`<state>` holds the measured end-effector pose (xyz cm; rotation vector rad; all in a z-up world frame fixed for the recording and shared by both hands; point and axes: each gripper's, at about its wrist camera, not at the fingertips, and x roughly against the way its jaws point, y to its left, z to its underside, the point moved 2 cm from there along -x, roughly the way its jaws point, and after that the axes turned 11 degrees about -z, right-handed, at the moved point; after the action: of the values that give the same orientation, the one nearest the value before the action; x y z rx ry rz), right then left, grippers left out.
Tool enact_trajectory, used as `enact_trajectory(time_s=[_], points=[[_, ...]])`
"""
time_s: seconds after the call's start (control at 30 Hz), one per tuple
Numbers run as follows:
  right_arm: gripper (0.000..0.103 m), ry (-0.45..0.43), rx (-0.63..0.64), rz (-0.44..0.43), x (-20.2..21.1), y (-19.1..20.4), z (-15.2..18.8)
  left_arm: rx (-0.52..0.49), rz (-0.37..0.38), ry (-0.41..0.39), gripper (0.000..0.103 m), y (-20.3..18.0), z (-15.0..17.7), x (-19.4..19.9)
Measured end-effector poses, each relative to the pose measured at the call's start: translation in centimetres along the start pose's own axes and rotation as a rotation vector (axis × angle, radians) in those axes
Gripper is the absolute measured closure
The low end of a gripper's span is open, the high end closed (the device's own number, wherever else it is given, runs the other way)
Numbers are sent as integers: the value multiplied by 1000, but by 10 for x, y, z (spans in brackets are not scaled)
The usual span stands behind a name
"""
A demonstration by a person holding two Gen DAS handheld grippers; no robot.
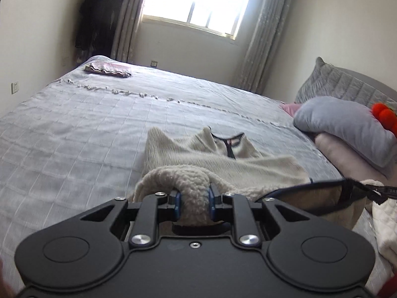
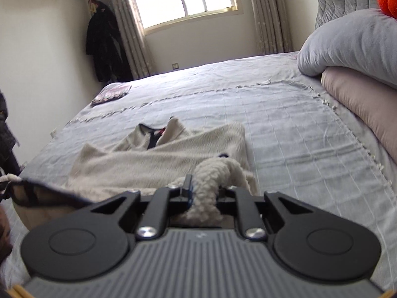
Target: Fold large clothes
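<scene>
A cream fleece jacket [image 1: 218,164] with dark trim lies on the grey bed, collar and zip toward the window. It also shows in the right wrist view [image 2: 158,159]. My left gripper [image 1: 193,195] is shut on a thick roll of the jacket's fleece near its lower edge. My right gripper [image 2: 204,188] is shut on another bunched roll of the fleece at the other side of the lower edge. The dark-trimmed hem [image 1: 310,186] stretches between the two grips and hangs lifted above the bed.
The grey quilted bedspread [image 1: 86,124] spreads wide to the left and toward the window. A folded cloth [image 1: 109,69] lies at the far corner. A grey pillow [image 1: 345,121] on pink bedding [image 2: 359,96] sits by the headboard. Dark clothes [image 2: 104,42] hang by the curtain.
</scene>
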<state>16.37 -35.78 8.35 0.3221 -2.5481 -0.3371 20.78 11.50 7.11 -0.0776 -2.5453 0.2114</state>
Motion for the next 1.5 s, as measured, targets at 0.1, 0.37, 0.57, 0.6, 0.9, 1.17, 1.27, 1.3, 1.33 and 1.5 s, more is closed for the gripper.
enact_trajectory(time_s=[0.1, 0.37, 0.57, 0.6, 0.9, 1.17, 1.27, 1.3, 1.33, 1.5], points=[[90, -11, -67, -14, -38, -17, -28, -15, -28, -16, 80, -9, -25, -47], [81, 38, -173, 73, -159, -70, -58, -5, -138, -114, 24, -14, -57, -172], [71, 138, -286, 99, -225, -108, -45, -21, -234, -38, 6, 13, -61, -236], [69, 143, -312, 82, -229, -113, -46, -33, -231, -31, 6, 15, -59, -241], [11, -15, -507, -50, -191, -149, -84, -97, -146, 23, 17, 17, -52, -249], [18, 108, -122, 40, -207, -118, -75, -122, -107, 55, 54, -8, -50, -267], [43, 168, -36, 88, -237, -107, -59, -136, -150, 42, 78, -16, -47, -268], [67, 181, -14, 121, -247, -103, -53, -125, -168, 36, 86, -16, -47, -267], [76, 176, 5, 164, -254, -101, -48, -112, -200, 20, 88, -16, -49, -264], [91, 6, 42, 262, -244, -88, -55, -39, -258, -113, 90, -20, -72, -245]])
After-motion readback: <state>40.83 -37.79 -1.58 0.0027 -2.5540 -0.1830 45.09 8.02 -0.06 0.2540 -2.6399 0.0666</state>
